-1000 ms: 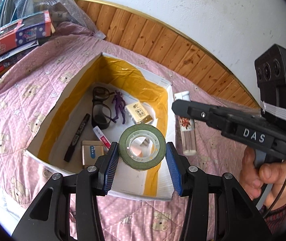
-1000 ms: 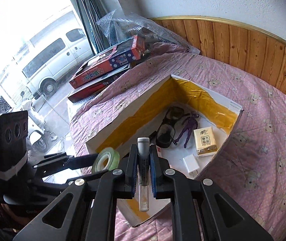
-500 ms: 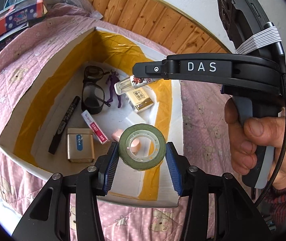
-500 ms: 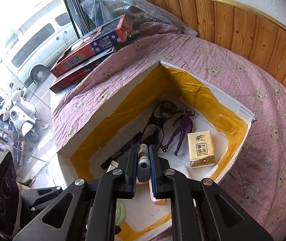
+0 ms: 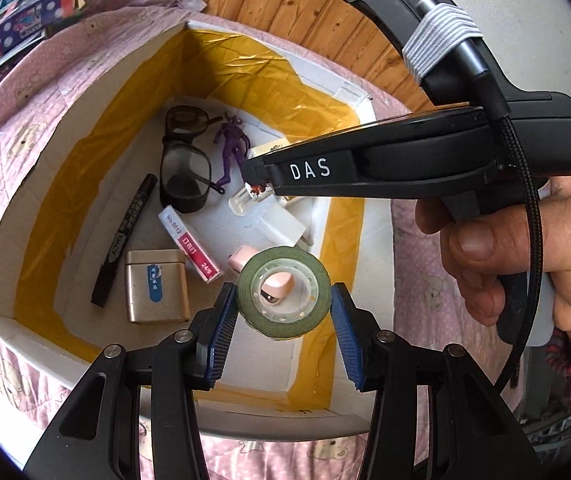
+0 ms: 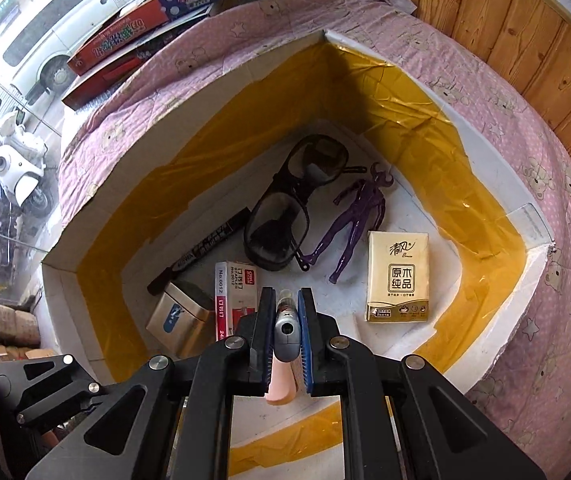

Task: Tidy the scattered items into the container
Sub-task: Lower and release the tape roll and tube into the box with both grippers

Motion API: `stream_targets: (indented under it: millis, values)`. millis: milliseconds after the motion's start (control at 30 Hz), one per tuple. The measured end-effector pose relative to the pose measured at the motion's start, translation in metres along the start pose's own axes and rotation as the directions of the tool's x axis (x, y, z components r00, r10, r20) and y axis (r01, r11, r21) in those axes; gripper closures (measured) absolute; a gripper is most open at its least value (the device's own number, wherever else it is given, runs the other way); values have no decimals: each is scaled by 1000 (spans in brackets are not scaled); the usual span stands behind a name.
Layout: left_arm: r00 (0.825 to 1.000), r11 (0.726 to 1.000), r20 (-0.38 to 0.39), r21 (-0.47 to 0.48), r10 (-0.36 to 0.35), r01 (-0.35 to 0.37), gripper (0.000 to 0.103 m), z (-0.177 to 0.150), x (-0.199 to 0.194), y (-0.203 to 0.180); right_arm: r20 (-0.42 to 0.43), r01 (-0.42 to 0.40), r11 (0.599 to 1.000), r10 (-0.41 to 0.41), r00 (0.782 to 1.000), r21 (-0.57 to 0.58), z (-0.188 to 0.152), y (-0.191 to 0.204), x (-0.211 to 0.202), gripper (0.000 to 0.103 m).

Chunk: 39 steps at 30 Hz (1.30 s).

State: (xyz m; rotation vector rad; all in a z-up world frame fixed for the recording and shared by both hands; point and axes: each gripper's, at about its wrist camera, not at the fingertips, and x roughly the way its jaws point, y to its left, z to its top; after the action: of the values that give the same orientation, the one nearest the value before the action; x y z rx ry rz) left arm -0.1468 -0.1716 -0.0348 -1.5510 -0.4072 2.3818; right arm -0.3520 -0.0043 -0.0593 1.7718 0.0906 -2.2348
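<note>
A: Which tool carries what, relative to the white foam box lined with yellow tape [image 5: 85, 92]?

B: The left gripper [image 5: 283, 312] has its blue ribbed pads pressed on either side of a green roll of tape with a clear plastic core [image 5: 283, 297], held above the box's near wall; the right gripper [image 6: 286, 320] is clamped on a small clear vial with a grey cap [image 6: 286, 320], its tip low inside the box, just above the floor.

A: And seen from the left wrist?

B: The vial [image 5: 247, 199] points down toward the box's middle; a bare hand [image 5: 525, 256] grips the handle outside the box's right wall.

A: What lies on the box floor?

B: Black-framed safety glasses [image 6: 285, 216] near the far corner; a purple figurine [image 6: 353, 224] just beside them; a cream tissue pack [image 6: 397, 276] toward the right wall; a black marker [image 5: 125, 240] along the left wall; a gold tin [image 5: 156, 291] and a red-and-white staple box [image 5: 189, 244] nearer the front; a white block [image 5: 281, 226]; a pink object [image 5: 275, 282] seen through the roll's core.
</note>
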Motion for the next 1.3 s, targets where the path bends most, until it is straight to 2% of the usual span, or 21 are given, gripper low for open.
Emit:
stream_targets:
  millis: [200, 367, 400, 433, 500, 600, 733, 967, 1100, 1300]
  values:
    - [999, 1000, -43, -14, 25, -25, 54, 3, 11, 8, -71, 19, 999, -21, 997, -30, 8, 2, 19, 91]
    - [997, 999, -64, -3, 32, -33, 53, 3, 14, 10, -96, 30, 999, -33, 995, -31, 12, -1, 29, 89]
    - [997, 999, -71, 6, 36, -36, 53, 3, 14, 10, -93, 36, 999, -38, 995, -23, 13, -3, 30, 79]
    - [997, 999, -72, 12, 37, -36, 53, 3, 14, 10, -84, 46, 999, -47, 995, -16, 13, -5, 29, 66]
    - [998, 999, -61, 18, 32, -31, 53, 2, 11, 11, -64, 51, 999, -52, 997, -8, 13, -8, 25, 57]
    - [999, 1000, -42, 16, 20, -19, 51, 1, 5, 14, -54, 49, 999, -49, 997, 2, 12, -10, 21, 55]
    - [998, 999, -62, 45, 25, -22, 48, 0, 7, 11, -51, 54, 999, -53, 997, 8, 12, -11, 18, 49]
    - [999, 999, -51, 34, -1, 2, 47, -1, -4, 14, -26, 52, 999, -51, 998, 15, 12, -7, 9, 48]
    - [1000, 999, -19, 49, 13, -13, 47, -5, -16, 13, 9, 104, 994, -104, 995, 17, 16, -9, 0, 48]
    - [1000, 997, 11, 69, 14, -15, 47, -11, -31, 8, 31, 92, 995, -93, 995, 32, 18, -8, -16, 48]
